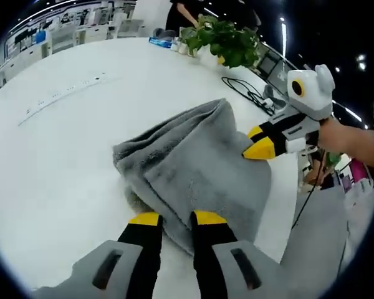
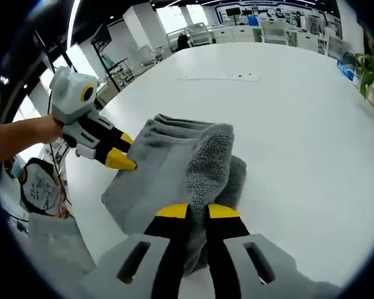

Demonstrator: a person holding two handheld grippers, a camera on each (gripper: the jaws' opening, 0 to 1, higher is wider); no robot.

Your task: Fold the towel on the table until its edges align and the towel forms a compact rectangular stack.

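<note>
White counter (image 1: 62,149) in an open-plan office; rows of desks and monitors far back, ceiling strip lights overhead.

Grey towel (image 1: 193,168) sits near the counter's near edge, partly folded, bunched into a thick uneven stack. Edges not aligned; layers show along one side in the right gripper view (image 2: 174,128).

Left gripper (image 1: 176,218): yellow-tipped jaws narrow, closed on the near edge of the towel, cloth pinched between the tips. Seen from the right gripper view, the same gripper (image 2: 121,161) comes in from the left, held by a hand (image 2: 40,131), tips touching the towel's left edge.

Right gripper (image 2: 198,211): jaws narrow, clamped on a raised fold of towel that stands up between the tips, looped pile facing the camera. In the left gripper view it (image 1: 260,148) comes in from the right, tips pressed to the towel's right side, a hand (image 1: 336,134) behind it.

Other stuff on the counter:
- potted plant (image 1: 227,40) at the far edge
- black cable (image 1: 246,92) trailing on the far right, near the plant
- blue packet (image 1: 161,42) just left of the plant
- white power strip (image 1: 62,94) lying flat, far left, well apart from the towel

Person in dark clothes (image 1: 184,12) stands behind the far end of the counter.
</note>
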